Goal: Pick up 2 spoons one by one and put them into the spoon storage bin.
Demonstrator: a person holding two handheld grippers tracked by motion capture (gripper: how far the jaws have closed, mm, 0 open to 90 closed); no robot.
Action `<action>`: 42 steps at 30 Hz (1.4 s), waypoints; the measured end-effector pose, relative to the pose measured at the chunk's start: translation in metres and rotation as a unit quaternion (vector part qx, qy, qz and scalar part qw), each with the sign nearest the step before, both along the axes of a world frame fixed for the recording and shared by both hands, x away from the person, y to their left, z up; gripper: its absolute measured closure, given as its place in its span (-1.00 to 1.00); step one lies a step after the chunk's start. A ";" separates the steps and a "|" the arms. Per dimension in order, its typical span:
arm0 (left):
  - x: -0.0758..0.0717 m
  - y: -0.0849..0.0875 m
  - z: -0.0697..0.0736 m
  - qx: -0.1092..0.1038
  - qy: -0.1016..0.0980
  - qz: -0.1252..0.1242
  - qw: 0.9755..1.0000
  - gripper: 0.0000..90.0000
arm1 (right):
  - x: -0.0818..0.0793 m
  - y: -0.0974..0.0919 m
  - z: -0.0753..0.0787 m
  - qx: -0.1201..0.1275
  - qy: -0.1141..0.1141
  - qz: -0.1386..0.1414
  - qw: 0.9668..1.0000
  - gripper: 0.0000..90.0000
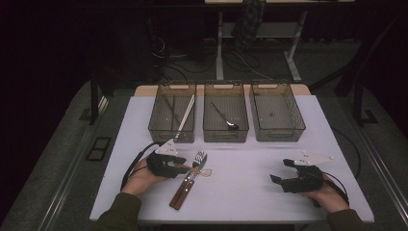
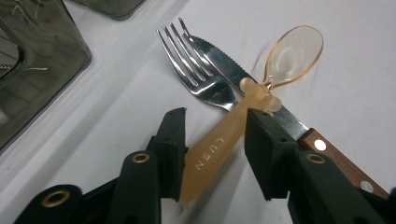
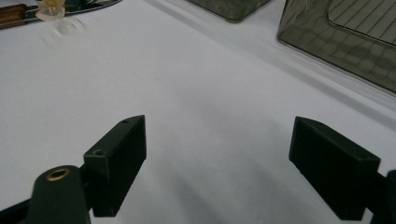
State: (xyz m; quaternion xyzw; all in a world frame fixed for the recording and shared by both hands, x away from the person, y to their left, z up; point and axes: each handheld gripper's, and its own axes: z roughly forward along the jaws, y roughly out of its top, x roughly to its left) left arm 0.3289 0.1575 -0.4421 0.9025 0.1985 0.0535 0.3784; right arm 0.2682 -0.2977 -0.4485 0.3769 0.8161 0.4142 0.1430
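Note:
A translucent amber plastic spoon [image 2: 261, 88] lies across a steel fork [image 2: 201, 70] and a wood-handled serrated knife [image 2: 299, 130] on the white table [image 1: 240, 192]. My left gripper [image 2: 215, 140] stands open with the spoon's handle running slantwise between its jaws, close to both pads. In the high view the left gripper [image 1: 185, 168] is at the spoon [image 1: 205, 172], beside the fork [image 1: 198, 159] and knife [image 1: 182, 191]. My right gripper [image 1: 282, 171] rests low at the table's right, open, nothing between its jaws [image 3: 217, 168].
Three smoky plastic bins stand in a row at the back: the left bin [image 1: 171, 135] holds long utensils, the middle bin [image 1: 225, 135] a metal spoon, the right bin [image 1: 278, 135] looks bare inside. Cables trail from both grippers.

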 end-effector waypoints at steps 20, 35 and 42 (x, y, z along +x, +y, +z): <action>-0.008 0.002 0.000 0.011 -0.044 -0.024 0.999 0.46 | 0.000 0.001 0.000 -0.002 0.000 0.003 1.000 -0.59; -0.004 0.003 -0.006 0.005 -0.030 0.000 1.000 0.44 | -0.001 0.000 0.000 -0.001 0.001 0.004 1.000 -0.59; -0.005 0.002 -0.006 0.014 -0.043 -0.003 0.999 0.54 | 0.000 0.001 -0.001 -0.002 0.001 0.007 1.000 -0.59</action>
